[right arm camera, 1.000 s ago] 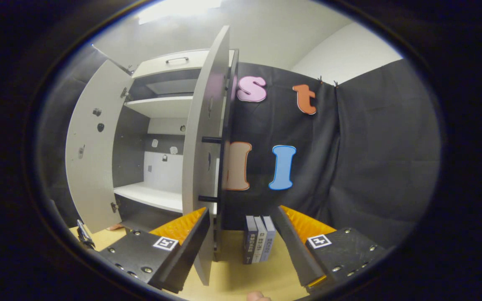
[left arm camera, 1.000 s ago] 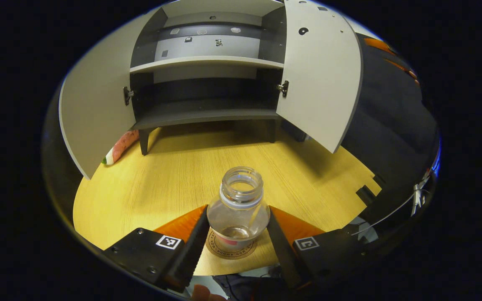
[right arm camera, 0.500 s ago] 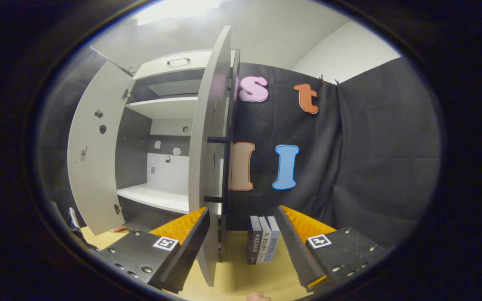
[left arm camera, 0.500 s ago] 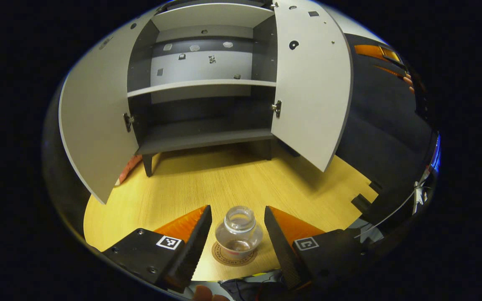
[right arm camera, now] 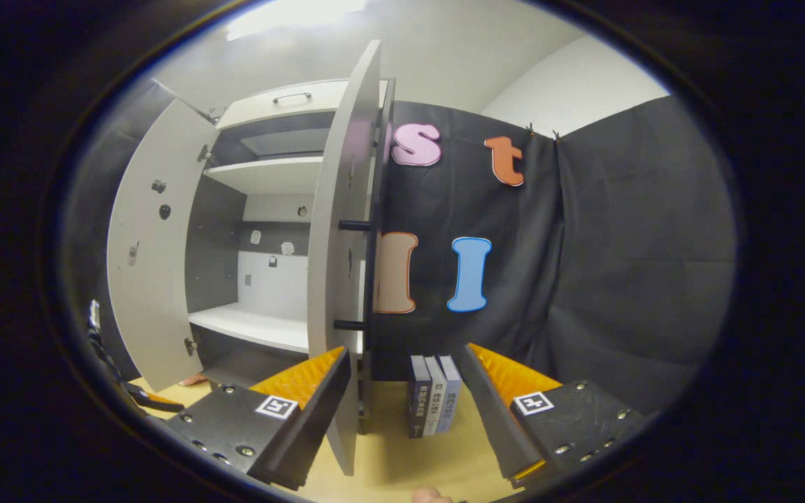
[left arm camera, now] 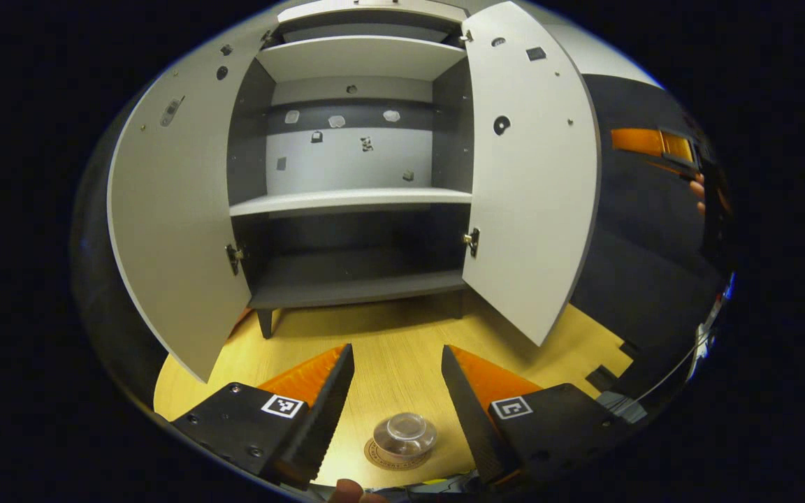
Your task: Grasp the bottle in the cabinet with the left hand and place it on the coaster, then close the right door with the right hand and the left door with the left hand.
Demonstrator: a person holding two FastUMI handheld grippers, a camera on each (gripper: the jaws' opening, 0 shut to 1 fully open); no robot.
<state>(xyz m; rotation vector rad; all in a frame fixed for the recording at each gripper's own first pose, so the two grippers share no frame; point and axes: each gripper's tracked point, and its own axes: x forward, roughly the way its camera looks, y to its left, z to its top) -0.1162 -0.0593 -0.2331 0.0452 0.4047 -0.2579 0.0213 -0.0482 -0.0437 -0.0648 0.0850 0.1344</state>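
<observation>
Left gripper view: my left gripper is spread wide, holding nothing. The bottle stands upright on the coaster, between and below my fingers. Both cabinet doors are open.

Right gripper view: my right gripper is spread wide, empty, near the right door edge, with books beyond.

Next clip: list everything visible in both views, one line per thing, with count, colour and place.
Bottle: one, clear, uncapped, standing on the coaster.
Coaster: one, brown, round, on the table's near edge.
Cabinet: one, grey and white, at the back of the table; visible shelves bare.
Left door: one, light grey, open.
Right door: one, light grey, open.
Table: one, yellow wood.
Books: three, upright, grey-blue, right of the cabinet.
Left tongs: open, above the bottle.
Right tongs: open, at the right door's edge.
</observation>
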